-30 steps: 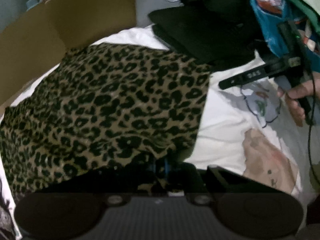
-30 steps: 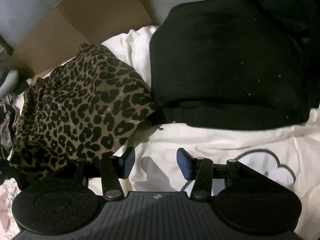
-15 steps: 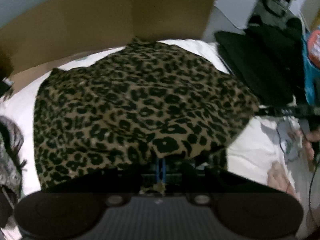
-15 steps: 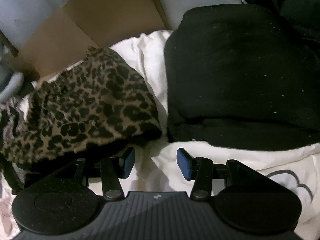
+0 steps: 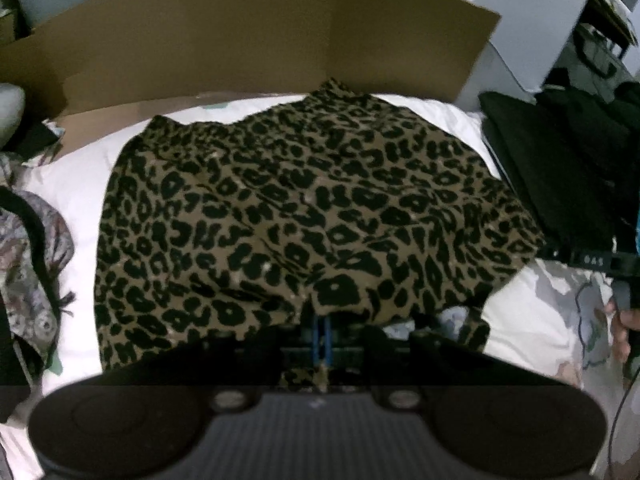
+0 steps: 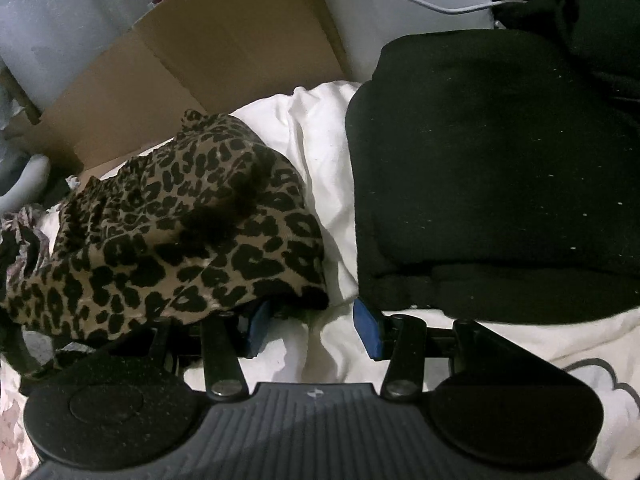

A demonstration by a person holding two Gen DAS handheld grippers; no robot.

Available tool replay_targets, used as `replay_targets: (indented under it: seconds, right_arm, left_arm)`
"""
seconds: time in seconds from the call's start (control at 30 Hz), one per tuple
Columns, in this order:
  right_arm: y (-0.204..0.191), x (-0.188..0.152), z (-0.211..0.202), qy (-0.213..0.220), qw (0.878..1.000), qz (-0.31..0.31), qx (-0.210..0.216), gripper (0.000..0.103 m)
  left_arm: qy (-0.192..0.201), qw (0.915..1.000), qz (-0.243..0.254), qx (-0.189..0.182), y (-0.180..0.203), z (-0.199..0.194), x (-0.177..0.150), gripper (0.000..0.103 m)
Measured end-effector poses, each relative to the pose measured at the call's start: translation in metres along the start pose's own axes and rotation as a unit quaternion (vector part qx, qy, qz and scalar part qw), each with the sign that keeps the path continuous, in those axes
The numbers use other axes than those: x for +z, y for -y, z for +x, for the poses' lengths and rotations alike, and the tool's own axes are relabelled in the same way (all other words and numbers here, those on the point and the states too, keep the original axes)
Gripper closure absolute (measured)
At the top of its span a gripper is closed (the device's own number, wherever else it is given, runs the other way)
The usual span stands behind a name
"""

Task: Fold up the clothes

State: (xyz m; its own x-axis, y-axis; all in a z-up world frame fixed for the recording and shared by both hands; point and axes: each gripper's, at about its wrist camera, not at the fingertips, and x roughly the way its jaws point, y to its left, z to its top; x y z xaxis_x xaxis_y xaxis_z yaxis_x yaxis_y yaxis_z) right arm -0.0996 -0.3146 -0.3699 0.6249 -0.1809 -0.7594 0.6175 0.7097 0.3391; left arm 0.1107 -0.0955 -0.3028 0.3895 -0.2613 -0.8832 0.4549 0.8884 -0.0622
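1. Left wrist view: your left gripper [image 5: 322,336] is clenched on the near hem of the leopard-print garment [image 5: 304,216]; its blue pads are pressed together with the cloth pinched between them.
2. From that pinch the garment spreads away from you over the white bedding [image 5: 76,184], and its far edge reaches the base of the cardboard sheet [image 5: 240,36] standing behind it.
3. A folded black garment [image 5: 560,176] lies just to the right of the print cloth, and a patterned grey cloth [image 5: 28,248] sits at the left edge.
4. At the far right of this view you can see your right hand [image 5: 624,320] on the other tool.
5. Right wrist view: your right gripper [image 6: 308,320] is released, its blue pads standing well apart over bare white bedding [image 6: 320,132] and holding nothing.
6. The bunched edge of the leopard-print garment [image 6: 168,240] overhangs your left pad [image 6: 258,326], while the folded black garment [image 6: 500,168] lies just beyond the right pad.
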Motion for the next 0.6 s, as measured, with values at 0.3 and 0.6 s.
replay_targets:
  seconds: [0.3, 0.6]
  right_arm:
    - [-0.011, 0.004, 0.017, 0.009, 1.000, 0.021, 0.012, 0.050]
    - [0.001, 0.002, 0.013, 0.021, 0.996, 0.082, 0.017, 0.093]
  left_arm:
    - [0.008, 0.9992, -0.018, 0.034, -0.014, -0.002, 0.002, 0.100]
    - [0.005, 0.9990, -0.024, 0.036, -0.018, -0.002, 0.002, 0.100]
